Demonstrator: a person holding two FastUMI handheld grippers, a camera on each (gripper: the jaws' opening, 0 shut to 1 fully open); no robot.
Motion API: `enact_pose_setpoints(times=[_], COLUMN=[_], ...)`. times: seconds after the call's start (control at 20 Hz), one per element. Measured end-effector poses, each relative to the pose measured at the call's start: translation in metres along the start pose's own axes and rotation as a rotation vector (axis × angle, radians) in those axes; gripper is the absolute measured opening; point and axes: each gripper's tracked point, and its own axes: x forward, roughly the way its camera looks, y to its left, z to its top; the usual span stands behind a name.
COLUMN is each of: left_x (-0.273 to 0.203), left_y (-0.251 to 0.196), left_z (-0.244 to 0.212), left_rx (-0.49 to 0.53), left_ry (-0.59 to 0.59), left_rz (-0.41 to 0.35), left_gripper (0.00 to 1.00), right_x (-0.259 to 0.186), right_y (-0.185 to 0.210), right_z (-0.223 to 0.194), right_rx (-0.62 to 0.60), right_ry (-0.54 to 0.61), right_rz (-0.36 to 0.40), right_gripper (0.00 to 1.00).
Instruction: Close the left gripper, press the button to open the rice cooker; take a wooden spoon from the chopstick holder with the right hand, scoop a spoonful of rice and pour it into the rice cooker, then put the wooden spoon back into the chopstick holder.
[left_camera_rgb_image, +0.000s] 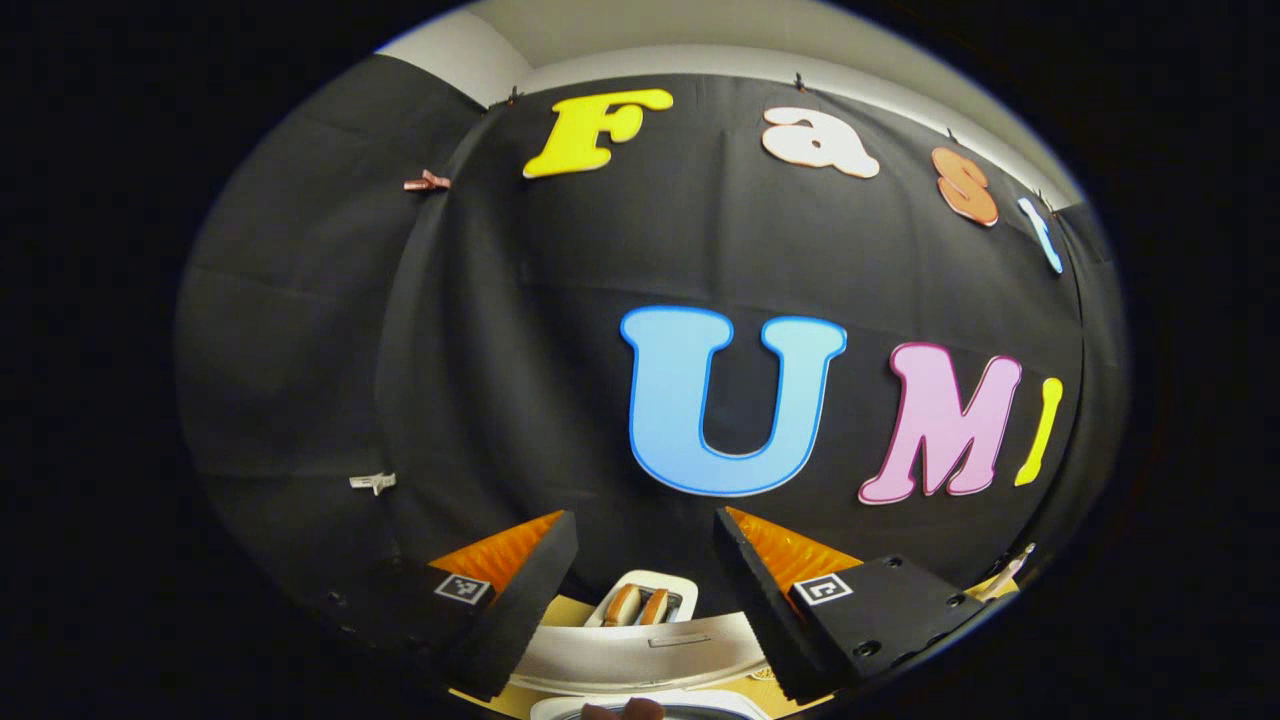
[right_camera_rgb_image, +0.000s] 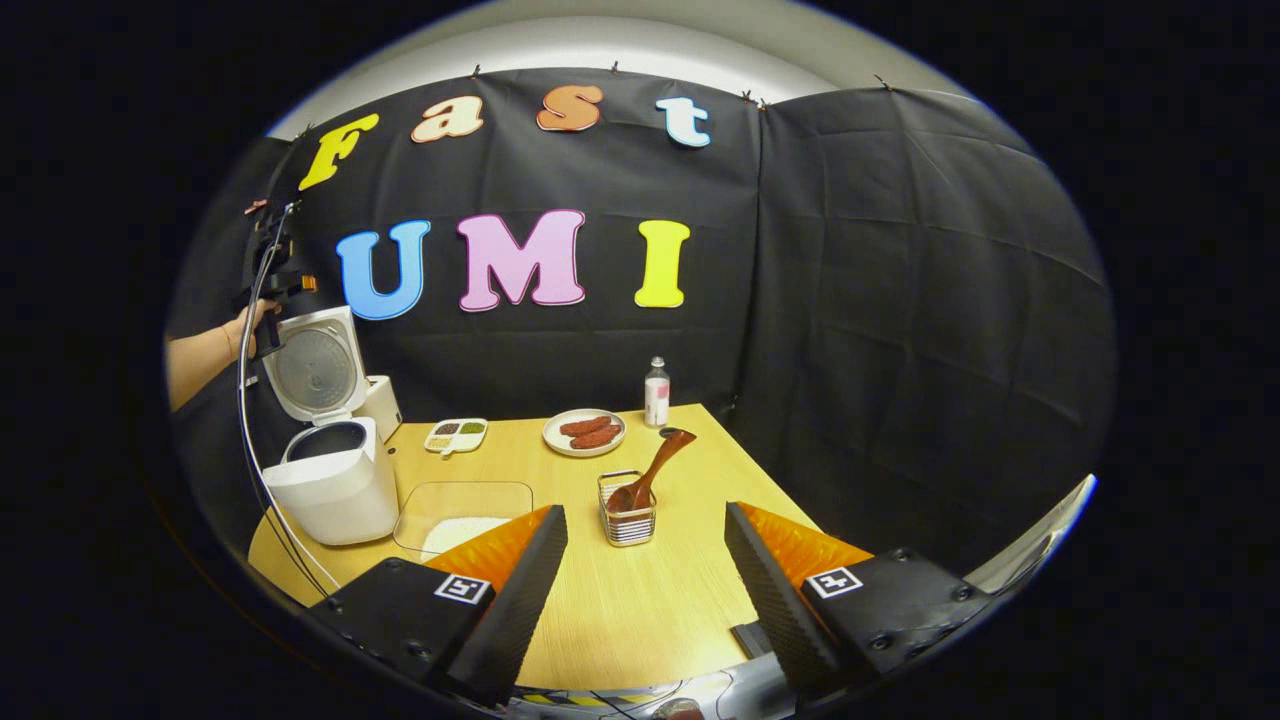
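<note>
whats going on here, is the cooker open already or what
Yes, the rice cooker stands open on the table, lid tipped up. The left gripper is held up beside that lid by a hand, its jaws apart in the left gripper view. The right gripper is open and empty, facing the wooden spoon, which leans in the chopstick holder. The tray of rice sits beside the cooker, no scooping begun yet.
</note>
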Motion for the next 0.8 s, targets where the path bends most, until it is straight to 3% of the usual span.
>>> enact_pose_setpoints(times=[0.2,0.4,0.8], left_x=[0.012,-0.009,-0.106], left_y=[0.004,0.002,-0.016], left_z=[-0.035,-0.039,-0.094], left_rx=[0.062,0.07,0.045], left_ry=[0.116,0.155,0.24], left_rz=[0.044,0.07,0.082], left_gripper=[0.94,0.96,0.96], right_x=[-0.006,-0.008,-0.003], right_y=[-0.004,0.001,0.001], right_z=[-0.008,-0.008,0.004], right_rx=[-0.011,0.01,0.014], right_ry=[0.016,0.02,0.004], right_rz=[-0.013,0.011,0.074], right_gripper=[0.99,0.98,0.98])
